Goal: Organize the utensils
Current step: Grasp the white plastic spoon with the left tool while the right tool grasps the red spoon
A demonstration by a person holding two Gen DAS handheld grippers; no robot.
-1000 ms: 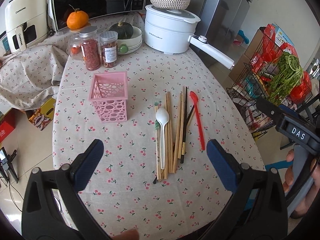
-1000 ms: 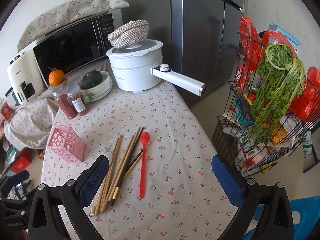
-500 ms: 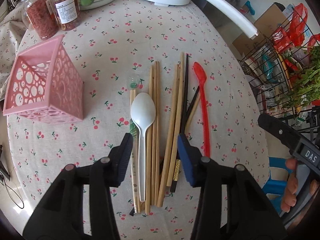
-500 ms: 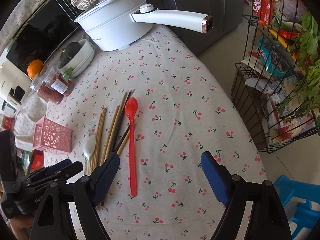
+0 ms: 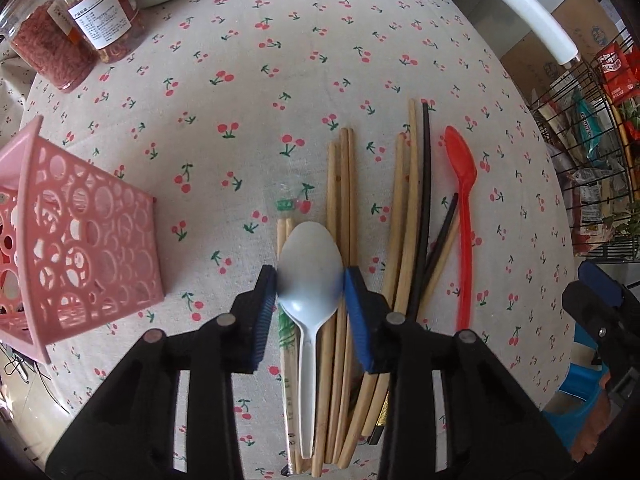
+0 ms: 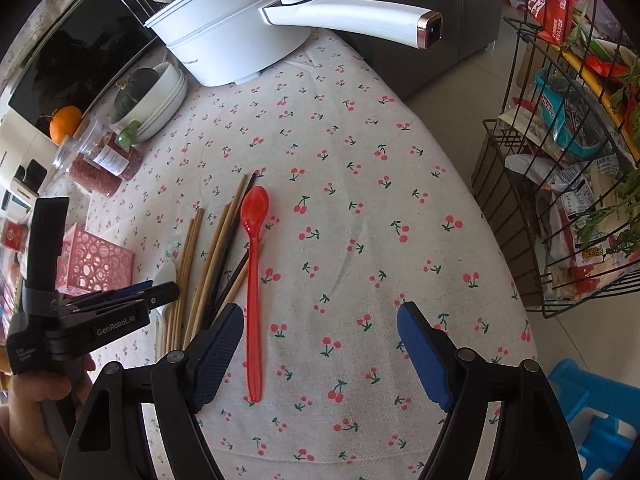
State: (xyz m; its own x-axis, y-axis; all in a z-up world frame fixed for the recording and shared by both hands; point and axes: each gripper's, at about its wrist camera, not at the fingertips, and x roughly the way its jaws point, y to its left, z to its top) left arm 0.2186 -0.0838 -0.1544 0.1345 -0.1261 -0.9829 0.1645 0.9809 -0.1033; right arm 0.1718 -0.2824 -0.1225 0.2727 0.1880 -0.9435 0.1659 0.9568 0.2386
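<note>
The left hand-held gripper (image 5: 310,280) now pinches the bowl of the white plastic spoon (image 5: 310,276), one blue pad touching each side of it. A second ago its fingers were spread wide and high above the counter (image 5: 360,40); half a second ago they had narrowed over the bundle; now they have come down and closed on the spoon. In my judgement the grasp is made, and the next step is the lift and carry. The spoon still lies on the pile, handle running back under the gripper, on top of the bamboo chopsticks (image 5: 340,200) and a wrapped pair. To the right of the fingers sit more bamboo chopsticks, the black chopsticks (image 5: 426,184) and, furthest out, the red spoon (image 5: 464,216). The pink utensil basket (image 5: 80,248) stands to the left of the gripper, near but apart, still holding nothing visible, so no utensil has been sorted yet.

The right hand-held gripper (image 6: 320,348) has dropped lower and nearer the counter than before; its fingers stay spread, holding nothing, with the red spoon's handle just inside its left finger (image 6: 218,352). The spoon's rounded bowl is a slippery place to pinch, so it may twist during the lift.
</note>
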